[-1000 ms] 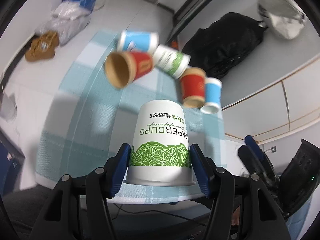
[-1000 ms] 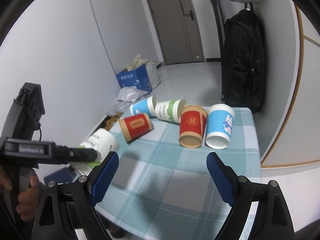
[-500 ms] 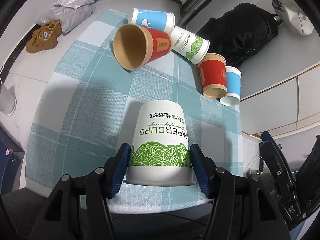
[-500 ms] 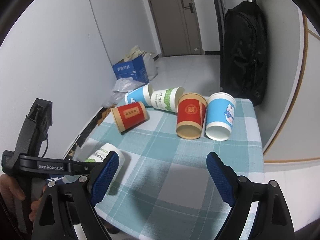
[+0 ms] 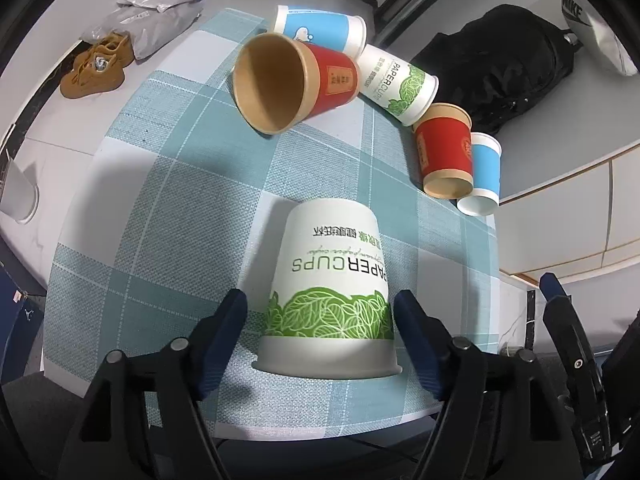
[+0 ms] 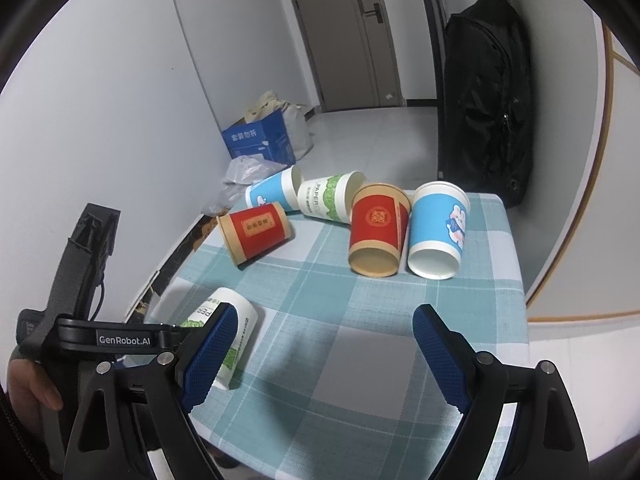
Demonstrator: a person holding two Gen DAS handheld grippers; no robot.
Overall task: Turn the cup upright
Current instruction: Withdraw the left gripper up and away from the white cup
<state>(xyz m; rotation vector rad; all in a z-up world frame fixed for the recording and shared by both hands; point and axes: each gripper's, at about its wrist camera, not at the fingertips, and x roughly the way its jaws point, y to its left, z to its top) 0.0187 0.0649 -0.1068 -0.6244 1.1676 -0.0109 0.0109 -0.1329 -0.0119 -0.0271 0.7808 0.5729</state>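
Note:
A white paper cup with green leaves (image 5: 332, 292) lies between my left gripper's (image 5: 320, 320) fingers, rim toward the camera, at the near edge of the checked table (image 5: 168, 216). The fingers stand slightly apart from its sides, so the gripper is open. The same cup (image 6: 236, 336) shows in the right wrist view at the table's near left corner, partly hidden behind a finger. My right gripper (image 6: 324, 344) is open and empty above the table's near edge.
Several other cups lie on their sides at the far end: a red cup (image 5: 292, 80), a blue cup (image 5: 320, 32), a green-leaf cup (image 5: 396, 84), a second red cup (image 5: 444, 148) and a second blue cup (image 5: 484, 172). A black backpack (image 6: 484, 104) hangs beyond the table.
My left gripper brought the green-leaf cup down onto the table's near edge and opened slightly off it. The right gripper stayed open and shifted little.

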